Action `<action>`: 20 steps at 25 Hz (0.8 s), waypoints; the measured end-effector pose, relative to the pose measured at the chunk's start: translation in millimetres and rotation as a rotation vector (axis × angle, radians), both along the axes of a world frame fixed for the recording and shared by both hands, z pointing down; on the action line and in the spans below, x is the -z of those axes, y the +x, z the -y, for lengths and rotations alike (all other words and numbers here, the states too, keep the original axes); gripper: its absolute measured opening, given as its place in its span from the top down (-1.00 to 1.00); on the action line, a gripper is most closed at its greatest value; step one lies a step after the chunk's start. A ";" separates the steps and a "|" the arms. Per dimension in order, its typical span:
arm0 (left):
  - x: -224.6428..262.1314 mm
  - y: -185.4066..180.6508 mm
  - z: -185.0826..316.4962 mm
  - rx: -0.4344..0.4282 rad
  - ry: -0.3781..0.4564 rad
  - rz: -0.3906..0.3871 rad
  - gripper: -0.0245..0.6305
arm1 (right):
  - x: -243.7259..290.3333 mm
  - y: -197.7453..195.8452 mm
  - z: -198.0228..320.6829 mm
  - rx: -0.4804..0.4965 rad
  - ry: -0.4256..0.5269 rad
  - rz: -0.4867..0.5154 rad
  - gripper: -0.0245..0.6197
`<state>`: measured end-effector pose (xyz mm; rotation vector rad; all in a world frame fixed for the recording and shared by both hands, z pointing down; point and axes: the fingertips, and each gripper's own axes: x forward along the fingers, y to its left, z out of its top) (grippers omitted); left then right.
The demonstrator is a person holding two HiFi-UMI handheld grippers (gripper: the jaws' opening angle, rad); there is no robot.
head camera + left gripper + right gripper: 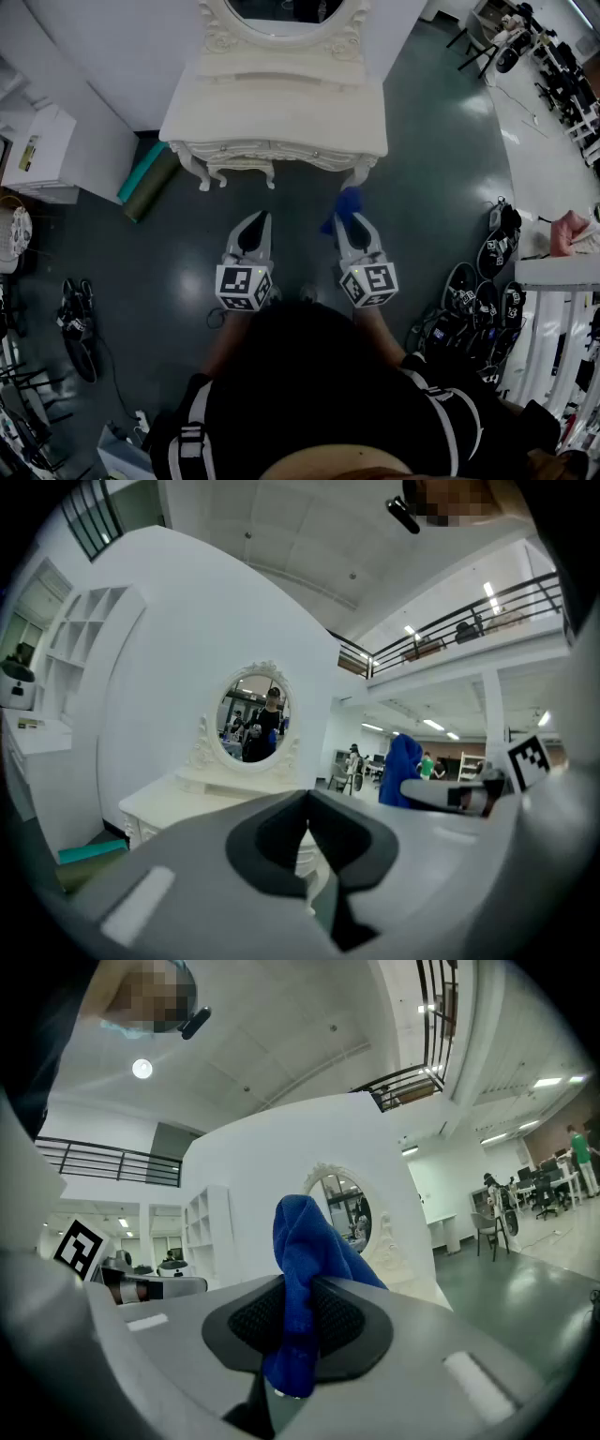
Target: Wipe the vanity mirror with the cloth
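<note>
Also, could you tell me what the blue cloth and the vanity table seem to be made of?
Blue cloth: soft napped fabric, likely microfibre; it looks fuzzy and folds limply in the right gripper. Vanity table: matte cream-white, with carved scrollwork; probably painted wood, possibly moulded resin.

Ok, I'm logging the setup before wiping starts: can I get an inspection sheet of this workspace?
Surface: white vanity table, top bare.
Job's things: oval mirror upright on it; blue cloth in the right gripper.
Clutter: rolled mats beside the table; dark gear on the floor, right.
Grippers: left gripper shut, empty; right shut on the cloth.
Cables: thin cable on the floor, left.
Surroundings: white cabinet at left; grey floor.
</note>
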<state>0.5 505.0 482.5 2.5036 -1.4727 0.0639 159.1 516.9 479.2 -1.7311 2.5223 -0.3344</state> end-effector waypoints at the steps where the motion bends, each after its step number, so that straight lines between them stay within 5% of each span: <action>1: 0.3 0.3 -0.9 0.000 0.000 0.000 0.91 | 0.3 -0.1 -0.7 0.001 0.000 -0.002 0.71; 20: -5.4 -17.9 -5.8 -0.025 -0.010 0.006 0.91 | 1.0 -14.3 -10.0 -0.026 0.006 0.035 0.70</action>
